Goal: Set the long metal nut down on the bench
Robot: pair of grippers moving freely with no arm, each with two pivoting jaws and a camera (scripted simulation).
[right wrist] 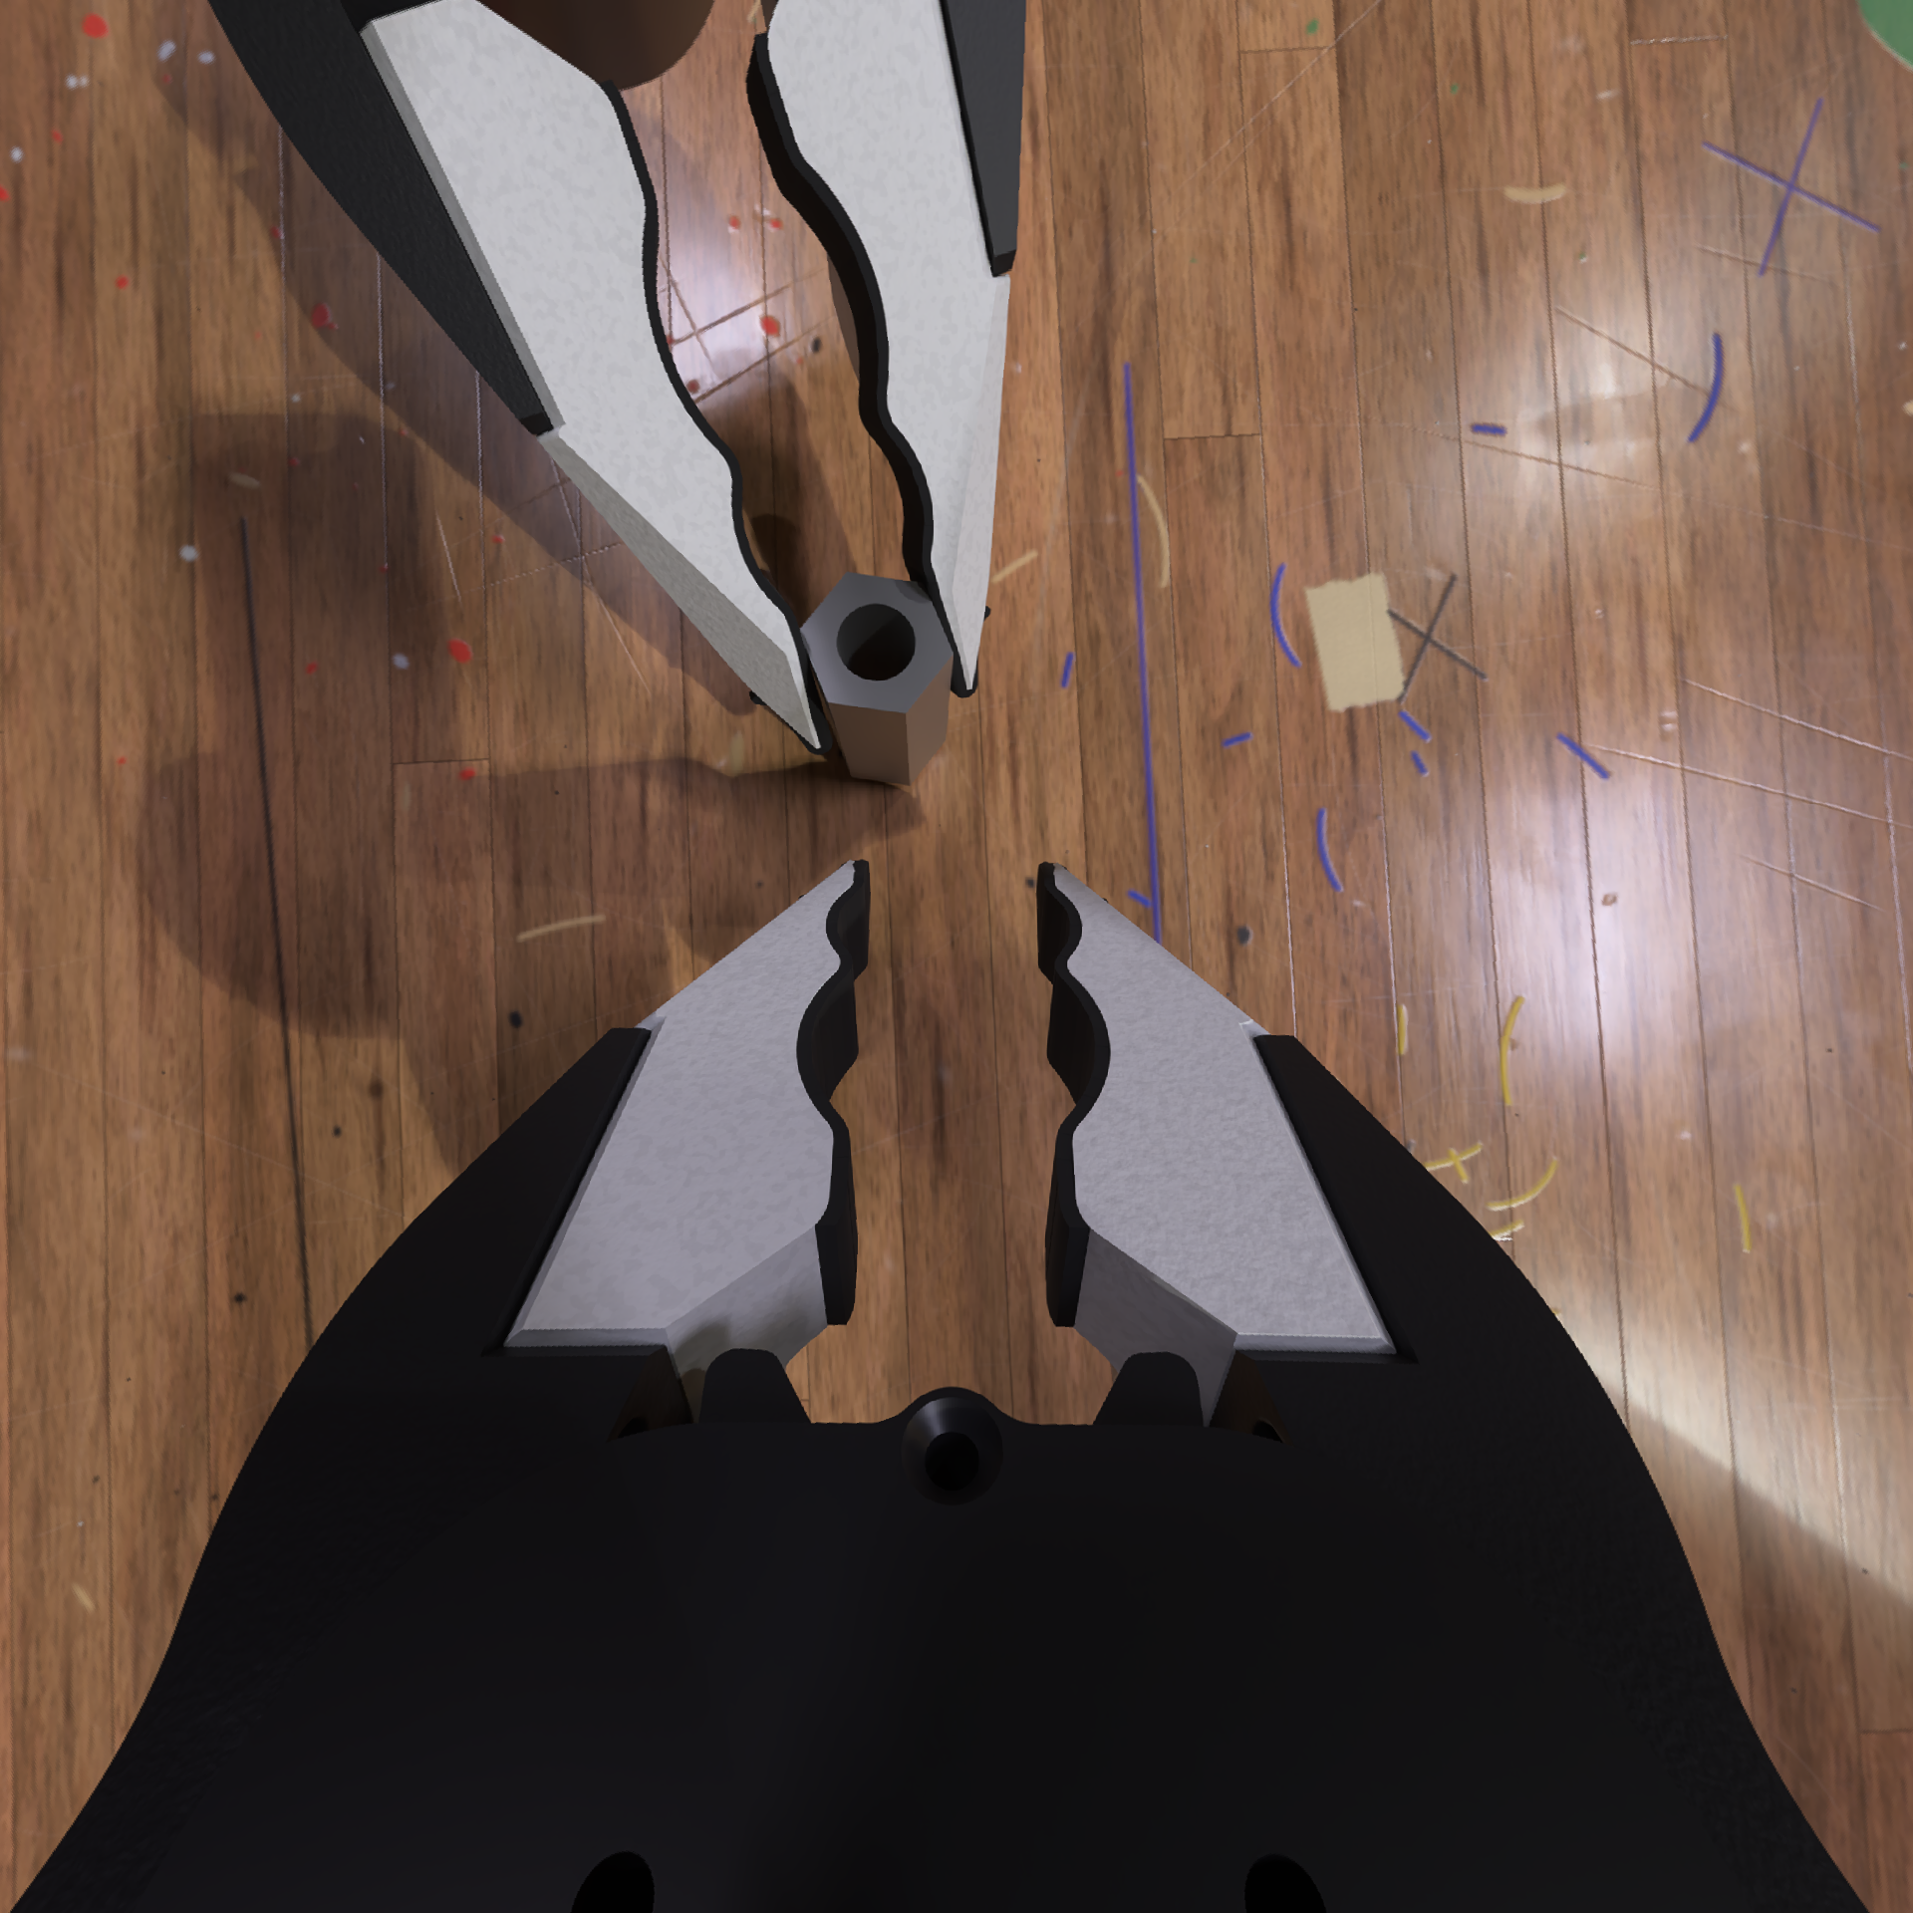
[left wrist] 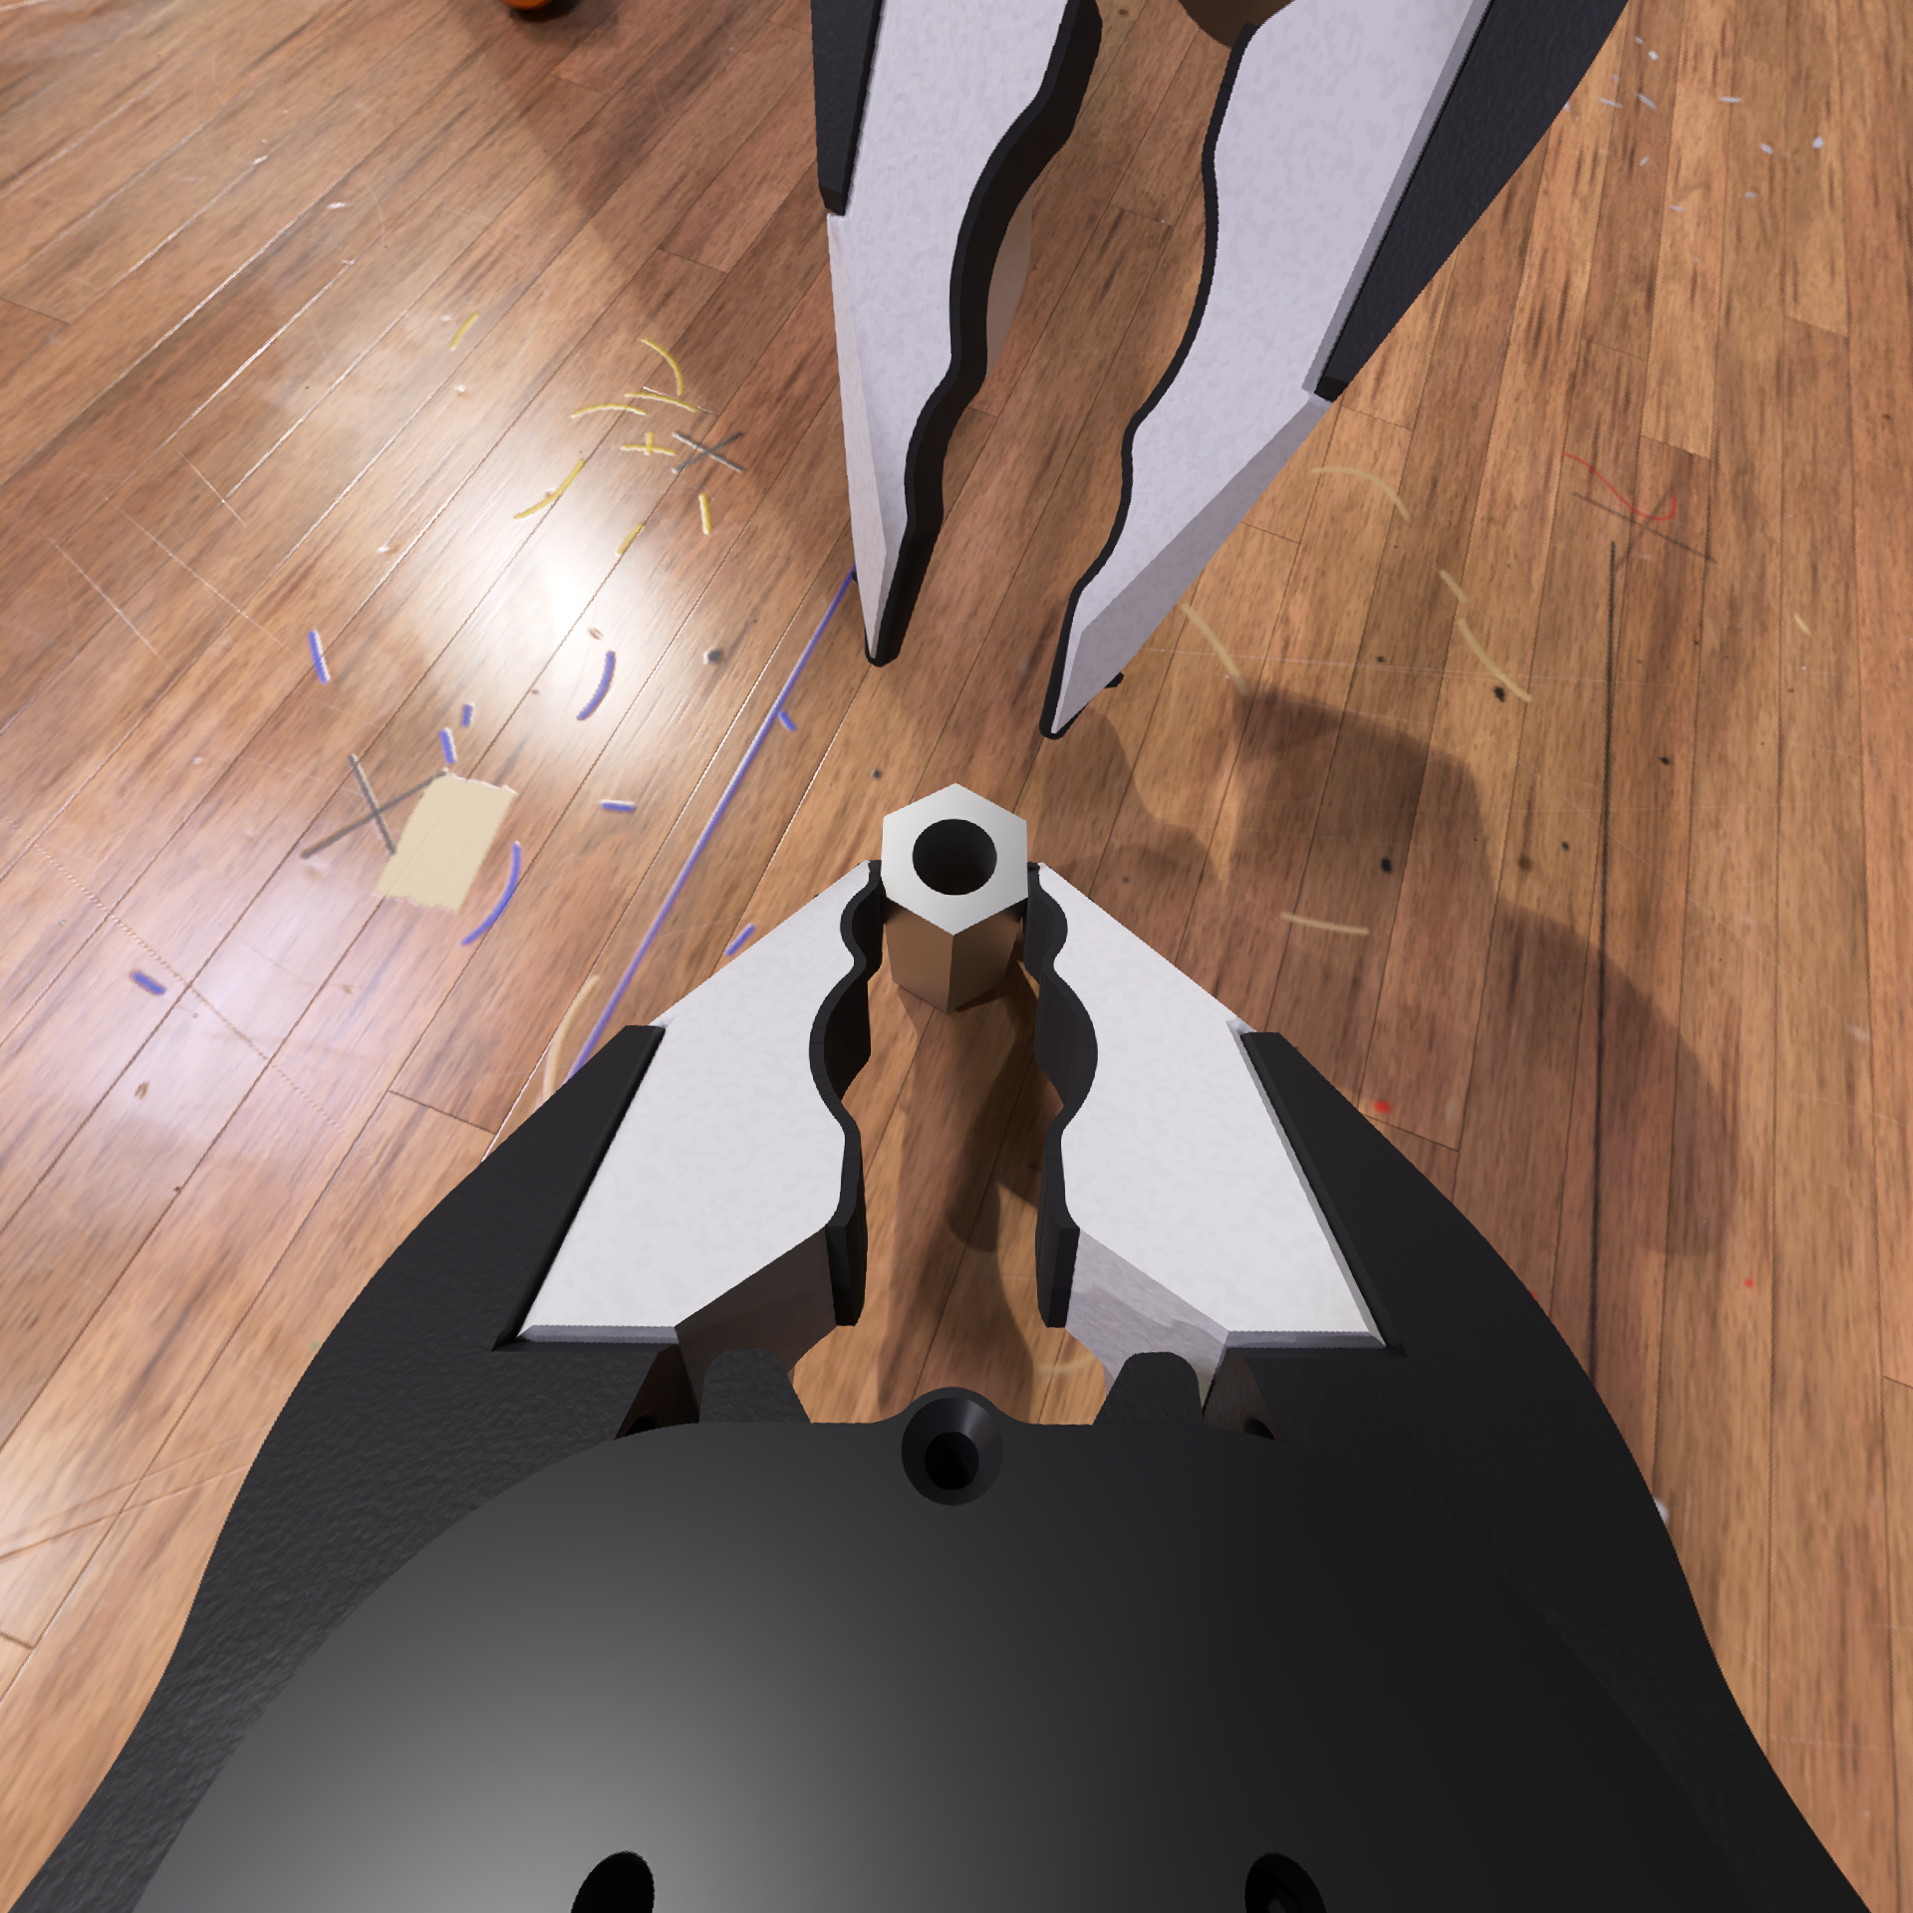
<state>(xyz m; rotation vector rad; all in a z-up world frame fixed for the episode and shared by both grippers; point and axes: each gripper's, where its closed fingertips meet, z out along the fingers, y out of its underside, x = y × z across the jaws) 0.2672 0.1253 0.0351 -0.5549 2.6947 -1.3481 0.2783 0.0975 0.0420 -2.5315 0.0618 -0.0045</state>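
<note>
The long metal nut (left wrist: 952, 890) is a silver hexagonal sleeve that stands upright, hole up. My left gripper (left wrist: 952, 880) is shut on its upper part, one fingertip on each side. In the right wrist view the nut (right wrist: 878, 673) sits between the left gripper's (right wrist: 890, 714) tips, its lower end at or just above the wooden bench (right wrist: 621, 932); I cannot tell if it touches. My right gripper (right wrist: 952, 875) is open and empty, just short of the nut. In the left wrist view the right gripper (left wrist: 968, 694) faces mine beyond the nut.
The bench (left wrist: 1346, 828) is scratched wood with blue, yellow and red paint marks. A tan tape patch (left wrist: 445, 844) lies left of the nut and also shows in the right wrist view (right wrist: 1351, 642). An orange object (left wrist: 538, 5) is at the far edge.
</note>
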